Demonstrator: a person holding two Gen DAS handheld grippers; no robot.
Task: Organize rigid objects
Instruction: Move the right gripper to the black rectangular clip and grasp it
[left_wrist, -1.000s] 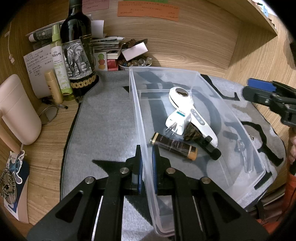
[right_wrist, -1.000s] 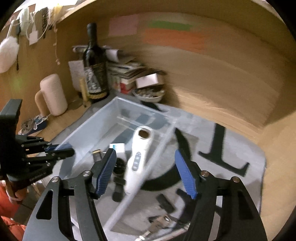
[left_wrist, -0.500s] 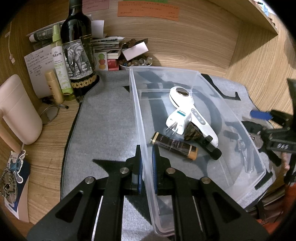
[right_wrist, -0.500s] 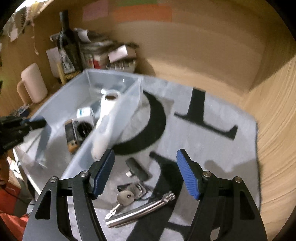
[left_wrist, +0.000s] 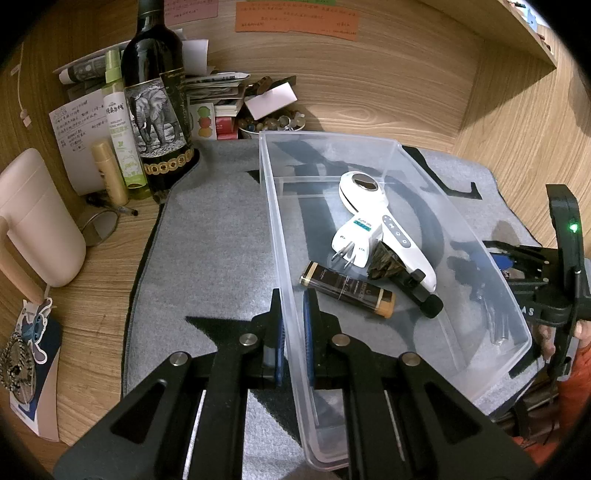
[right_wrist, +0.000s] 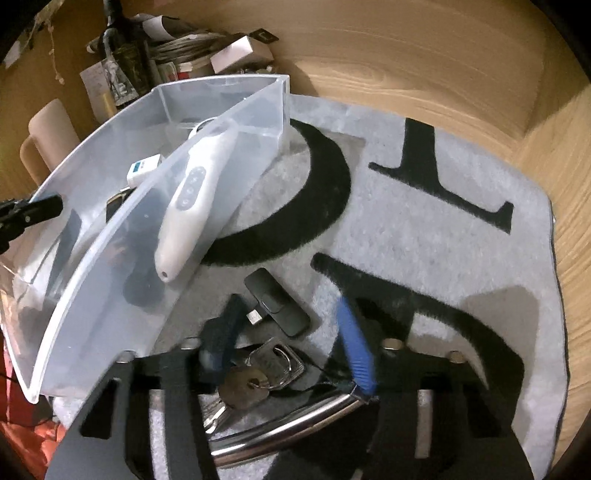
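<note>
A clear plastic bin (left_wrist: 373, 138) stands on a grey mat. My left gripper (left_wrist: 293, 314) is shut on its near left wall. Inside lie a white handheld device (left_wrist: 384, 225), a white plug adapter (left_wrist: 356, 240), a dark brown tube (left_wrist: 347, 290) and a black piece (left_wrist: 417, 290). My right gripper (right_wrist: 288, 328) is open, low over the mat beside the bin (right_wrist: 221, 118). Between its fingers lie a key bunch (right_wrist: 258, 373) and a black USB stick (right_wrist: 277, 301). A shiny metal bar (right_wrist: 284, 424) lies just under it.
A wine bottle (left_wrist: 157, 107), a green spray bottle (left_wrist: 122, 133), a small beige tube (left_wrist: 109, 171), a beige jug (left_wrist: 35, 221), papers and a bowl of stones (left_wrist: 273, 122) crowd the back left. Wooden walls close the back and right.
My right gripper has come down from above the bin to the mat beside it, over the keys and USB stick. My left gripper has stayed shut on the bin wall.
</note>
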